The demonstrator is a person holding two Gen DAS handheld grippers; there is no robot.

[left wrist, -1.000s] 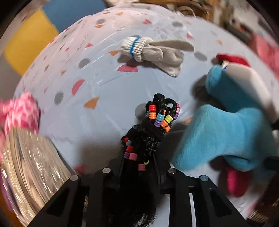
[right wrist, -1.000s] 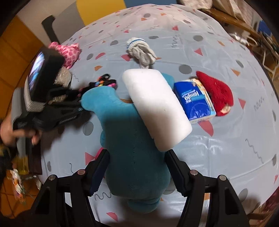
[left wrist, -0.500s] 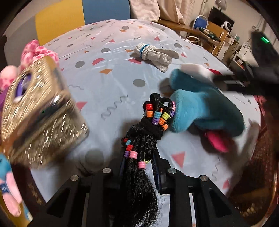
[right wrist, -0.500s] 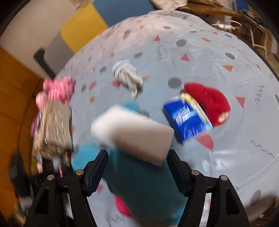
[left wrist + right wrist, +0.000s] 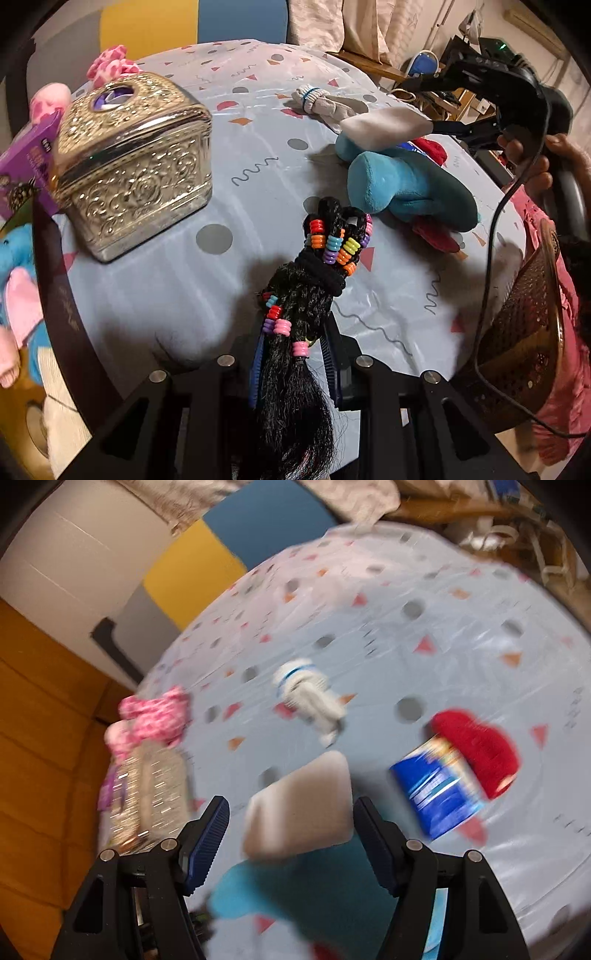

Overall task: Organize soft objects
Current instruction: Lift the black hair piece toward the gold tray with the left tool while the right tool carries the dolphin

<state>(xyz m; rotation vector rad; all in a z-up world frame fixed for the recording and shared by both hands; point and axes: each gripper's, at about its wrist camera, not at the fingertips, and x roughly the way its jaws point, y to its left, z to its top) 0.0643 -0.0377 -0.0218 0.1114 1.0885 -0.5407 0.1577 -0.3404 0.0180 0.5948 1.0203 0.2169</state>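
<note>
My left gripper (image 5: 293, 354) is shut on a black braided hairpiece with coloured beads (image 5: 314, 280), held above the table. A blue plush toy (image 5: 410, 188) lies on the patterned tablecloth (image 5: 258, 162) just beyond it. The right gripper (image 5: 443, 127) holds a white sponge (image 5: 386, 125) lifted above the plush. In the blurred right wrist view the sponge (image 5: 299, 806) sits between the fingers of the right gripper (image 5: 291, 830), with the plush (image 5: 295, 893) below. The fingers are wide apart and their contact with the sponge is unclear.
A gold embossed box (image 5: 136, 158) stands at the left, with pink plush (image 5: 110, 66) behind it. A rolled grey sock (image 5: 325, 105), a red soft item (image 5: 476, 753) and a blue tissue pack (image 5: 436, 794) lie further back. A wicker basket (image 5: 524, 325) is at the right.
The right gripper lifted the white sponge up off the blue plush. The left gripper pulled back and rose with the hairpiece, bringing the gold box into view.
</note>
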